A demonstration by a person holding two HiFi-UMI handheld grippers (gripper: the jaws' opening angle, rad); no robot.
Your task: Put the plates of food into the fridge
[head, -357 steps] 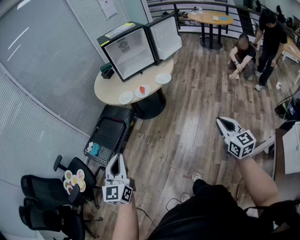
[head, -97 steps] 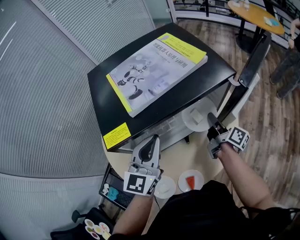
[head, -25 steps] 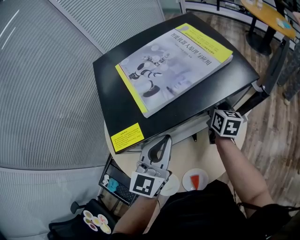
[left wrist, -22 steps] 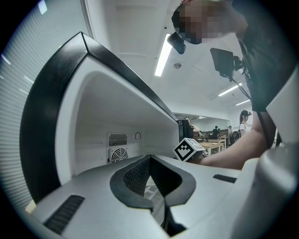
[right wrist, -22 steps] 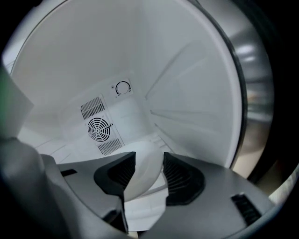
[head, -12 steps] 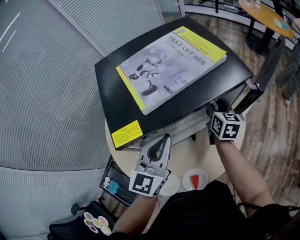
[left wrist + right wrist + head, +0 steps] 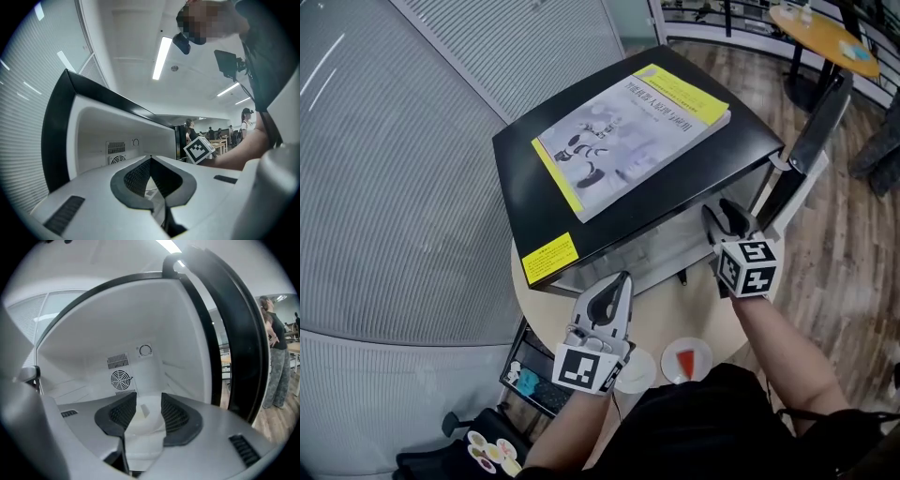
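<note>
The fridge point(image 7: 530, 202) was a black box cabinet with a flat matte top and a smooth white moulded liner. It stood on the round beige counter point(image 7: 712, 314). Its door point(image 7: 811, 141) stood open at the fridge's right side. A glossy, yellow-edged book point(image 7: 628, 131) lay flat on the fridge top.

Right tool point(image 7: 724, 216): positioned at the fridge opening, jaws set wide, ribbed dark pads clear of any object. Through the gap, a round pale plate point(image 7: 143, 420) bearing a small light piece rested on the fridge floor. It lay in front of the circular fan grille point(image 7: 123, 379) in the fridge's rear wall.

Left tool point(image 7: 622, 281): positioned in front of the fridge, jaw tips closed together, nothing gripped.

Two round plates lay on the counter in front of the fridge. The white plate point(image 7: 637, 370) was partly under the left tool. Just beside it, the wedge plate point(image 7: 686, 361) carried a red triangular slice.
</note>
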